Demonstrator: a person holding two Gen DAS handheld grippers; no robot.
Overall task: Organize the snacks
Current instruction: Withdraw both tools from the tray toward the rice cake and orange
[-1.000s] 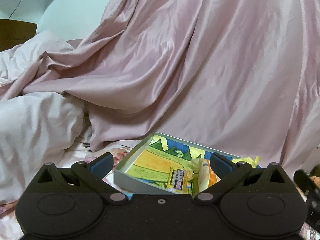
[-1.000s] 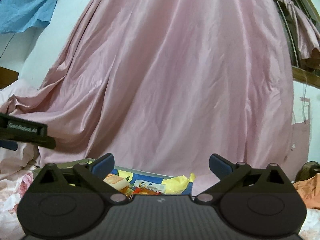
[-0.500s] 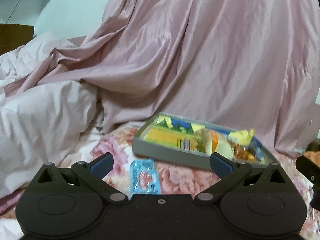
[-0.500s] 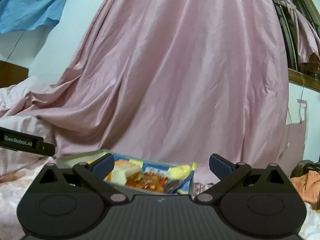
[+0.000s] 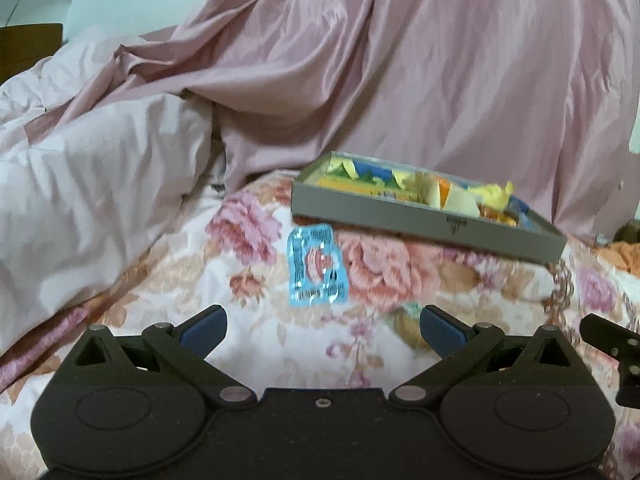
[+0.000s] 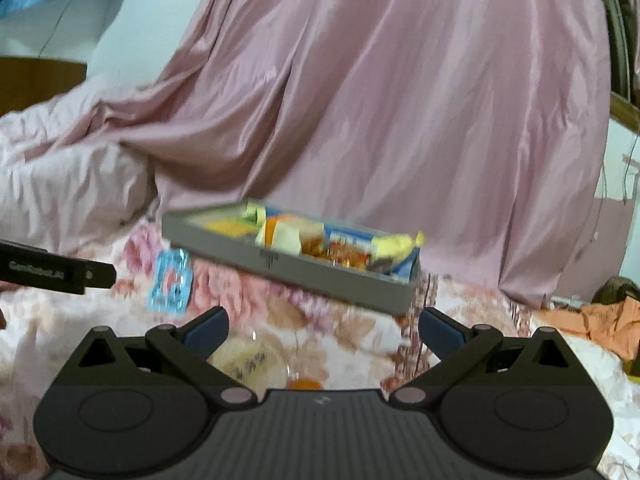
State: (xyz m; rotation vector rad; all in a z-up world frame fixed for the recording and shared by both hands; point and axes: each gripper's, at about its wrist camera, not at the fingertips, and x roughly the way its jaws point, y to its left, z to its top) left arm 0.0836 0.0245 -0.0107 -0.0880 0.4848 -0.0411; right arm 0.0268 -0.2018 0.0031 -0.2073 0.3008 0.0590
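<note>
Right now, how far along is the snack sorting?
Mostly done: the grey box already holds several wrappers. In hand: nothing; the left gripper and right gripper are both open and empty. Left: the blue packet lies on the floral bedspread outside the box, and a pale packet sits below the right gripper.

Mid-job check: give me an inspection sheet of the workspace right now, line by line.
Surface: floral pink-and-white bedspread, rumpled.
Job's things: shallow grey box holding mixed snack packets; light blue foil snack packet lying flat on the bedspread beside the box; a pale packet below the right gripper, blurred.
Clutter: orange cloth at the right.
Grippers: left gripper and right gripper both open, holding nothing.
Cables: thin wire on the wall.
Surroundings: draped pink satin curtain; white quilt.
</note>
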